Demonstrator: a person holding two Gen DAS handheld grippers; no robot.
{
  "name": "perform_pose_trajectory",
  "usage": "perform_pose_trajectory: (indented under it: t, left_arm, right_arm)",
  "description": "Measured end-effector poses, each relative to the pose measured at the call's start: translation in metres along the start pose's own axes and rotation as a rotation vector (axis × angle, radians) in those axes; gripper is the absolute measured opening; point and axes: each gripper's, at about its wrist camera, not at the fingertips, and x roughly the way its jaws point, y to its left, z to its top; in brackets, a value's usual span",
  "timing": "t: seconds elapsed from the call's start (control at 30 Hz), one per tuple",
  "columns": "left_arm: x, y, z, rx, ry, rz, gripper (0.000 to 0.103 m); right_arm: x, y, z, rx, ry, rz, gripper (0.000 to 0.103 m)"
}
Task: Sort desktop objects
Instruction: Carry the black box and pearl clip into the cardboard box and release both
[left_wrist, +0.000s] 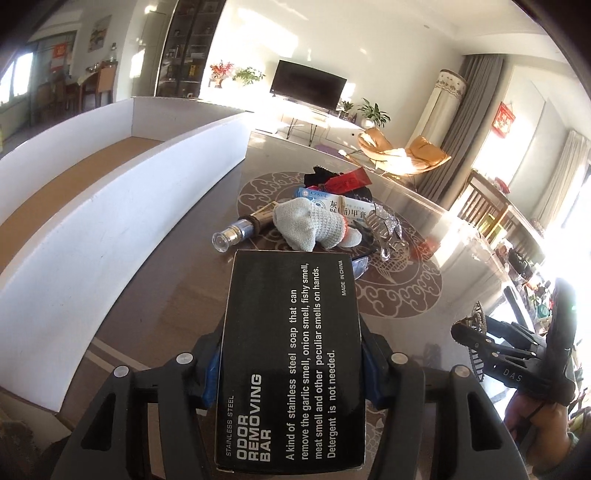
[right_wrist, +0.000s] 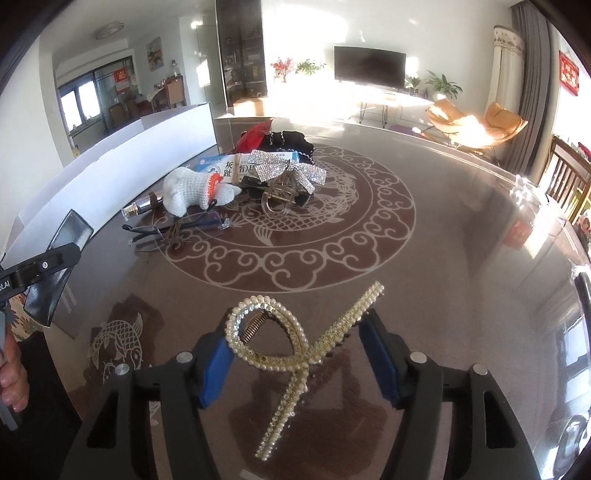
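Note:
My left gripper is shut on a black box printed "odor removing bar", held by its long sides above the table; the same box shows at the left edge of the right wrist view. Between the blue pads of my right gripper sits a gold and pearl hair clip, gripped at its loop and at one arm. A pile further back holds a knitted glove, a blue and white medicine box, a rhinestone bow clip, glasses and a small bottle.
A long white box with a brown floor lies along the table's left side, open on top. The round glass table has a fish pattern. Black cloth and a red packet lie behind the pile. Chairs stand beyond the right edge.

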Motion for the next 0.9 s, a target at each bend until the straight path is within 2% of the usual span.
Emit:
perform_pose_trajectory:
  t: [0.13, 0.27, 0.33, 0.43, 0.57, 0.63, 0.7, 0.8, 0.9]
  left_arm:
    - [-0.026, 0.016, 0.015, -0.081, -0.025, -0.010, 0.058]
    - [-0.064, 0.049, 0.052, -0.114, -0.079, 0.036, 0.058]
    - [-0.079, 0.074, 0.072, -0.126, -0.098, 0.092, 0.058]
    - [-0.085, 0.120, 0.097, -0.154, -0.087, 0.215, 0.058]
    - [-0.069, 0.187, 0.116, -0.244, 0.001, 0.325, 0.058]
    - [-0.053, 0.211, 0.121, -0.255, 0.064, 0.377, 0.058]
    - [-0.031, 0.231, 0.122, -0.264, 0.135, 0.412, 0.057]
    - [-0.010, 0.249, 0.119, -0.263, 0.202, 0.437, 0.057]
    - [0.008, 0.253, 0.120, -0.236, 0.260, 0.486, 0.058]
  right_arm:
    - [-0.001, 0.012, 0.013, -0.018, 0.009, 0.055, 0.066]
    - [-0.005, 0.059, 0.055, -0.103, -0.051, 0.144, 0.066]
    - [-0.008, 0.094, 0.084, -0.153, -0.093, 0.210, 0.066]
    - [-0.006, 0.161, 0.127, -0.227, -0.142, 0.330, 0.066]
    - [0.015, 0.259, 0.173, -0.320, -0.157, 0.470, 0.066]
    - [0.041, 0.303, 0.190, -0.343, -0.111, 0.526, 0.066]
    - [0.078, 0.340, 0.201, -0.366, -0.016, 0.549, 0.066]
    - [0.128, 0.374, 0.202, -0.397, 0.111, 0.503, 0.066]
    - [0.154, 0.388, 0.197, -0.443, 0.171, 0.465, 0.066]
